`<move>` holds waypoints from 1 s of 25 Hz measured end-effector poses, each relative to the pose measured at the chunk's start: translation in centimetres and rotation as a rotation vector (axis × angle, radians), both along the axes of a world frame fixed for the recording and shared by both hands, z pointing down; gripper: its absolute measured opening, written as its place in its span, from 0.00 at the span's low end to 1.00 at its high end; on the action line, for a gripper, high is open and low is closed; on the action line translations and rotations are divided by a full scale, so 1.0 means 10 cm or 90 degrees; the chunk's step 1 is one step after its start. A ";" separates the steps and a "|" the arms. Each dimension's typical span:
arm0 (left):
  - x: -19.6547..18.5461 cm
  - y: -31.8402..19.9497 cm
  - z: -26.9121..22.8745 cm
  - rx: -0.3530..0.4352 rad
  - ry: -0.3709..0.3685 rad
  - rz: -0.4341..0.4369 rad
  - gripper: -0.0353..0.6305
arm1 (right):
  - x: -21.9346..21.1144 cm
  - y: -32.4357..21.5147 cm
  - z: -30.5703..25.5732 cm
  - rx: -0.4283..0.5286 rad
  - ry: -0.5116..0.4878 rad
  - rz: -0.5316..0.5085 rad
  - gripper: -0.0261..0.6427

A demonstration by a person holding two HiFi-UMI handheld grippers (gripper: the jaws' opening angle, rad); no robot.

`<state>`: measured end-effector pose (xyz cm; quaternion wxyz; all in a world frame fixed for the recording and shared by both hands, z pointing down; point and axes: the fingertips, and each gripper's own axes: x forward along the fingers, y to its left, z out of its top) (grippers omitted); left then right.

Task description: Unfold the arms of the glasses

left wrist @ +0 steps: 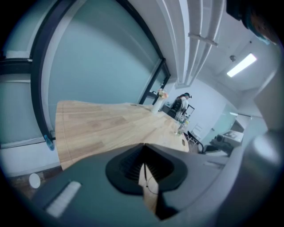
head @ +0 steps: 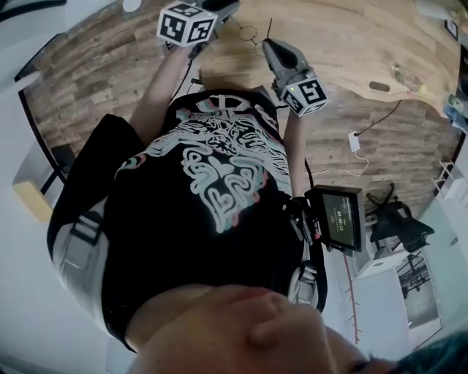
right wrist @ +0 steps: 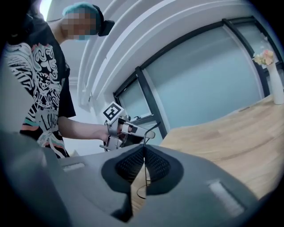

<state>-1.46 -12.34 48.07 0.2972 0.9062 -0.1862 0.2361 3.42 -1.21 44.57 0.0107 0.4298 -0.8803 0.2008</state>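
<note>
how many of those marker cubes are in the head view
2. One cube is at top left on the left gripper; the other cube is lower right on the right gripper. Both grippers pinch the glasses. None look hidden.

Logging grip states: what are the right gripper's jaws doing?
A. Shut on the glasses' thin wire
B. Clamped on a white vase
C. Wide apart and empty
A: the jaws of the right gripper meet on the thin dark wire of the glasses.

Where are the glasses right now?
In the head view, the glasses hang over the wooden table at top centre, pinched between the left gripper and the right gripper.
</note>
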 end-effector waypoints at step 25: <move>0.13 0.24 -0.26 0.006 0.023 0.045 0.04 | -0.06 0.37 -0.30 0.045 0.003 -0.006 0.04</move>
